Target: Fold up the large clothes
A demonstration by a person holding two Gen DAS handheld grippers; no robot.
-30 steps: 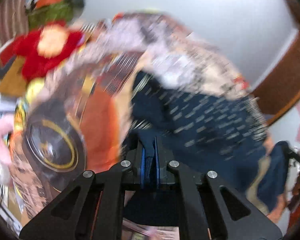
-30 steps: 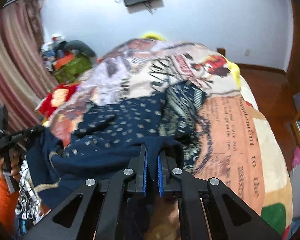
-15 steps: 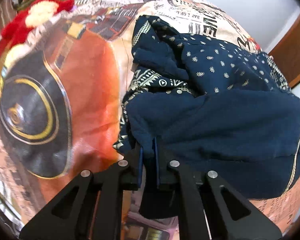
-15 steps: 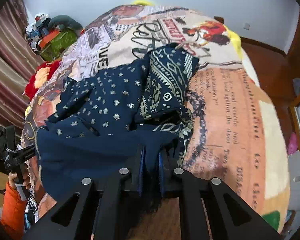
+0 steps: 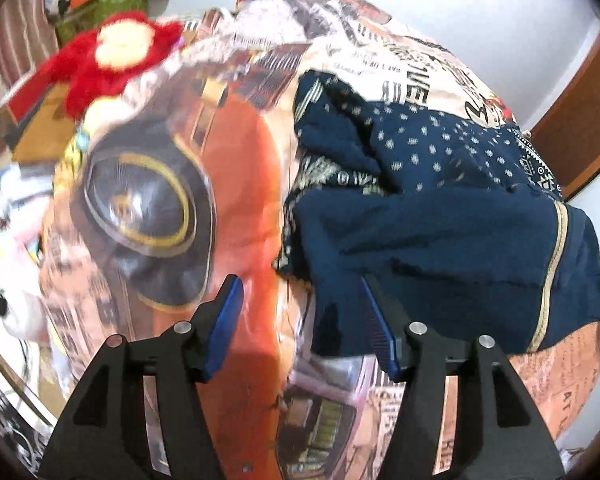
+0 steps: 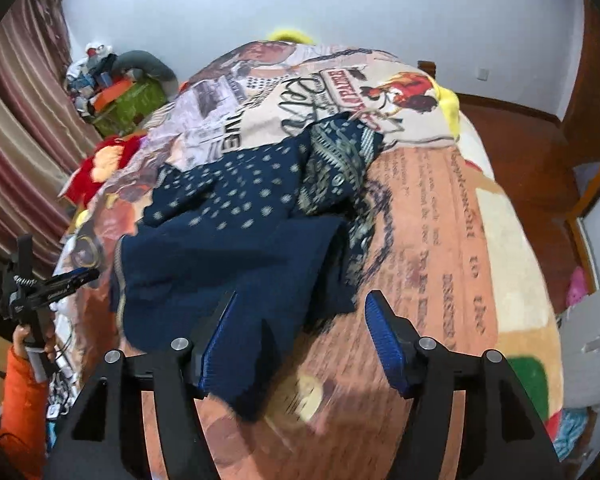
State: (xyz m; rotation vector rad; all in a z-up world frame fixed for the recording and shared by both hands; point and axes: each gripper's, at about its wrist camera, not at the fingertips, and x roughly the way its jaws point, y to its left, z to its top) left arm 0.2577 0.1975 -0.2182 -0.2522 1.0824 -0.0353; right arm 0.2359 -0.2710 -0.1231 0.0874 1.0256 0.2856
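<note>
A large navy garment (image 5: 440, 240) with pale dots, patterned bands and a gold-trimmed edge lies bunched on the printed bedspread (image 5: 160, 200). Its plain near half is folded over the dotted half. My left gripper (image 5: 302, 320) is opening; the garment's near edge lies loose by its right pad, not pinched. In the right wrist view the garment (image 6: 228, 248) spreads in front of my right gripper (image 6: 302, 336), also opening, with a corner of cloth draped loose beside its left pad. The left gripper (image 6: 72, 280) shows at that view's left edge, held by a hand in an orange sleeve.
A red plush toy (image 6: 96, 168) lies at the bedspread's (image 6: 440, 240) left side. Behind it a pile of things with a green box (image 6: 128, 96) stands by striped curtains (image 6: 20, 140). Wooden floor (image 6: 520, 140) runs along the bed's right side.
Both grippers were shut on the garment's edge and now stand open. The cloth has dropped onto the bed, and both grippers have drawn back from it.
</note>
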